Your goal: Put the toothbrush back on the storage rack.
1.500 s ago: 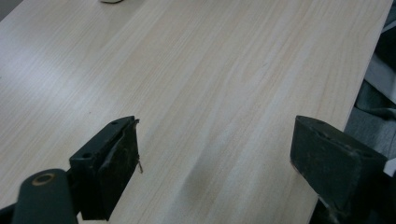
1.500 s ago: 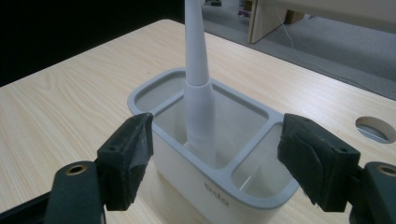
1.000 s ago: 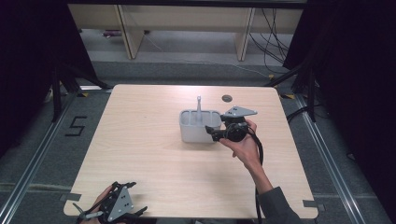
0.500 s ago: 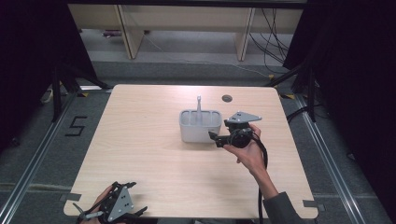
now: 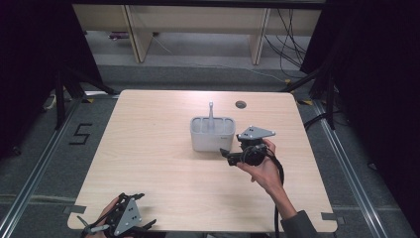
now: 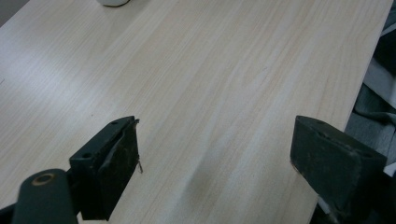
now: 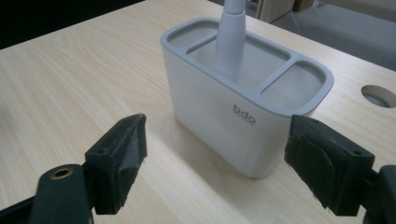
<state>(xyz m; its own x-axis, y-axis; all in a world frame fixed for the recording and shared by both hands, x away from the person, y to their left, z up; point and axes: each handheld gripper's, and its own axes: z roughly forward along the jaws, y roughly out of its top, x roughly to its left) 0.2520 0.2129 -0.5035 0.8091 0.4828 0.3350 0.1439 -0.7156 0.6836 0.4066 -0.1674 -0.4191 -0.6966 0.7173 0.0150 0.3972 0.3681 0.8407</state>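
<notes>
Facing the caddy, right gripper gapes, empty.

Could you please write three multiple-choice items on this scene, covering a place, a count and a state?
1. Where is the right gripper?
A. beside the grey plastic caddy
B. at the table's far left corner
C. on the floor

2. How many compartments does the caddy's top have?
A. one
B. three
C. six

3. How do the left gripper's jaws stand?
A. shut on a handle
B. shut on nothing
C. wide apart, holding nothing

Answers: 1 A, the high view shows it just right of the caddy; 2 B, the right gripper view shows two dividers; 3 C, bare light wooden table lies between them.
</notes>
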